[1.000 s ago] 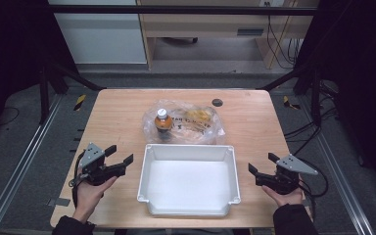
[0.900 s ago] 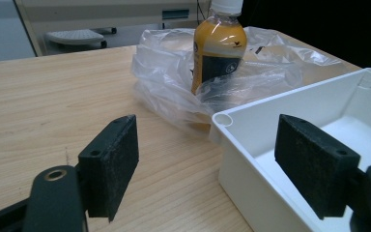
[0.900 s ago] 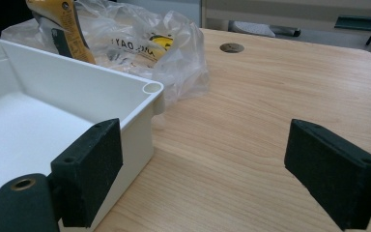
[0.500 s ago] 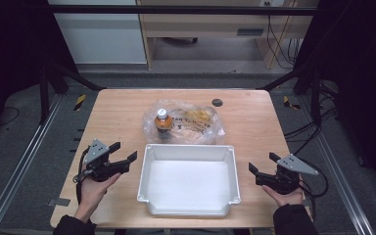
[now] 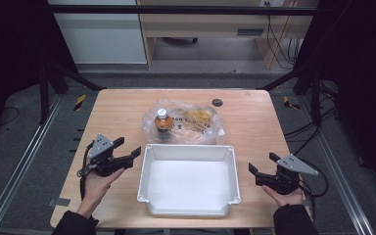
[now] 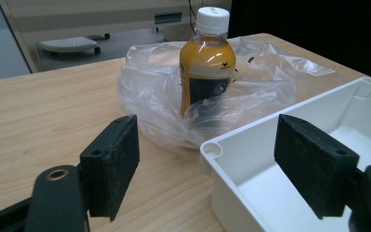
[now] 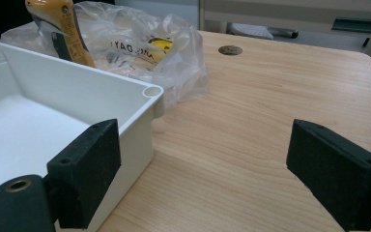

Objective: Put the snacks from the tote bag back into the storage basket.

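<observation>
The left tool [image 5: 127, 148] sits at the lower left of the high view, jaws spread wide and empty, aimed toward the small bottle of orange-yellow drink [image 5: 163, 121]. That bottle stands upright near the centre of the frame, on or in a crumpled clear plastic bag [image 5: 196, 125] just behind the empty white plastic tray [image 5: 190, 207]. The right tool [image 5: 263, 166], at the lower right, is likewise spread and holds nothing.

The likeliest trouble, as I judge it, is the bag. In the left gripper view the film wraps the bottle's lower half, so jaws closing there could pinch plastic along with the bottle and drag the whole bag, or slide on the slick film. The bottle is tall for its base, so a glancing pad could tip it. The tray's near corner lies close beside the left tool's path and could be knocked.

The yellow contents inside the bag are blurred by its folds; its printed lettering is unreadable. The small dark disc [image 5: 217, 102] on the tabletop [image 5: 117, 112] cannot be identified.
</observation>
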### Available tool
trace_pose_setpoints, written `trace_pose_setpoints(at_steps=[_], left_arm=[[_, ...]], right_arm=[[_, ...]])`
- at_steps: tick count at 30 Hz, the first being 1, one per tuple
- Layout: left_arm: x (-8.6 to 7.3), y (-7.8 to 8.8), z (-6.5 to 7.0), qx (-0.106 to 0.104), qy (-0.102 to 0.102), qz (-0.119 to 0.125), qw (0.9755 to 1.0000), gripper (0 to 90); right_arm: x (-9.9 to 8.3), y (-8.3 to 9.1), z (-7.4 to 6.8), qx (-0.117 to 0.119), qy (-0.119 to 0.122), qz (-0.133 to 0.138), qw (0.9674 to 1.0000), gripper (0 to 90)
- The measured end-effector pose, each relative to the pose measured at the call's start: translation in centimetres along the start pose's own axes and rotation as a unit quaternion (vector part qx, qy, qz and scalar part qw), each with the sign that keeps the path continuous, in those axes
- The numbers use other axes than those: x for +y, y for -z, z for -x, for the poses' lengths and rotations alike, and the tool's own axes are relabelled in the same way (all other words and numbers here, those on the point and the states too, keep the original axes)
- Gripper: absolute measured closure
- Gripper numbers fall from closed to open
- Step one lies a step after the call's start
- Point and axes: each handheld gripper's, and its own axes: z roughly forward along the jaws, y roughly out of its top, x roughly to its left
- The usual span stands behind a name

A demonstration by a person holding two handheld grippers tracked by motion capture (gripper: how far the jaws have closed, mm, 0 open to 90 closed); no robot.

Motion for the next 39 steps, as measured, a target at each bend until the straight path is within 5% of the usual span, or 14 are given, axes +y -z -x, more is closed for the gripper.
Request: trace_pose_setpoints(at_steps=[39], left_arm=[[2.9, -2.9, 1.6, -0.011, -0.013, 0.018, 0.9997, 25.9]], right_arm=[[0.0, -0.1, -0.1, 0.003, 0.003, -0.002, 1.0, 12.6]])
